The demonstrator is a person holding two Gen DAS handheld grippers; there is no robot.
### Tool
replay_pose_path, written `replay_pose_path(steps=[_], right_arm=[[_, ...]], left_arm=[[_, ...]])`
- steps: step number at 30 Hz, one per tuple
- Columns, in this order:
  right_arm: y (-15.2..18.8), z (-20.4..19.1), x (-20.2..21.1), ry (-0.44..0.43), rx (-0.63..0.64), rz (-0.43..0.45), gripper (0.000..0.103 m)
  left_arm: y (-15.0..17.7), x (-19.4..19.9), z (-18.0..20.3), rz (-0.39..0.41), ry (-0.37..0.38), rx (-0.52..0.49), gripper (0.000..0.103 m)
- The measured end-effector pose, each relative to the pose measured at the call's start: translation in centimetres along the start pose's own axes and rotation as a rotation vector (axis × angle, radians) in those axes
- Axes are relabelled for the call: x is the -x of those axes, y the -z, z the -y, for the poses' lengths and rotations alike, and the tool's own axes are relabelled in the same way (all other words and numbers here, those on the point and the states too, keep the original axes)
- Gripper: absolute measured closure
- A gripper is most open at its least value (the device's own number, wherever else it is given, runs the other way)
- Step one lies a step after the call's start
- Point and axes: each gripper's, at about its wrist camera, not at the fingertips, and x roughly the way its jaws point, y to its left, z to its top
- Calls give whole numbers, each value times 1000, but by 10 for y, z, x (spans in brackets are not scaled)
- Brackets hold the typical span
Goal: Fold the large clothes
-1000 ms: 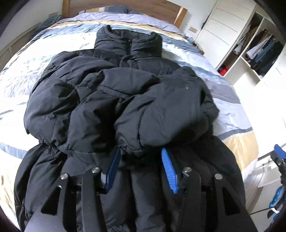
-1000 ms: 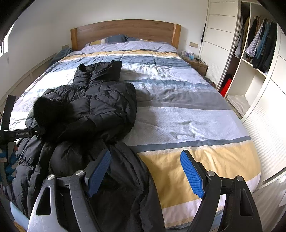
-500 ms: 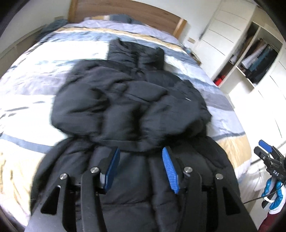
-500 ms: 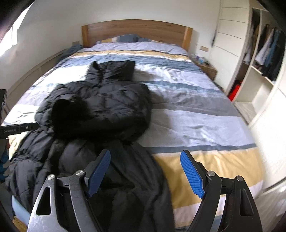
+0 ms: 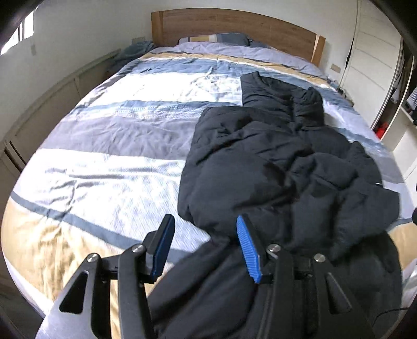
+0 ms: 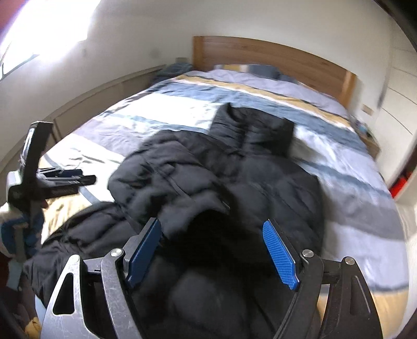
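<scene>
Ahead of the left gripper's (image 5: 206,250) blue-padded black fingers lies a plain black puffer jacket (image 5: 281,172). Left of it spreads the duvet (image 5: 112,161), banded white, grey-blue, lilac and mustard yellow. Beyond stands a honey-brown wooden headboard (image 5: 234,26).

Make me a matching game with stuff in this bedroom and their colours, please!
Things:
1. puffy jacket
2. headboard
3. pads on the left gripper fingers
4. wardrobe doors

Colours:
A. blue
B. white
C. black
D. brown wood

Pairs: 1-C, 2-D, 3-A, 4-B
</scene>
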Motion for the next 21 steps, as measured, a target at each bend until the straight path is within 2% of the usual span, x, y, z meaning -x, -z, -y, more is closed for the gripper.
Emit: replay_pose_path(steps=[5,11,21], right_arm=[[-18,-22,-53,-12,62,-45,23],[-6,-17,-105,9,68,-134,23],[14,-9,-132,-2,72,-177,23]], left_arm=[[-11,-25,12,27,-70,-71,55],[-20,-56,35,79,-185,-165,55],[-21,-82,55,121,-218,-225,55]])
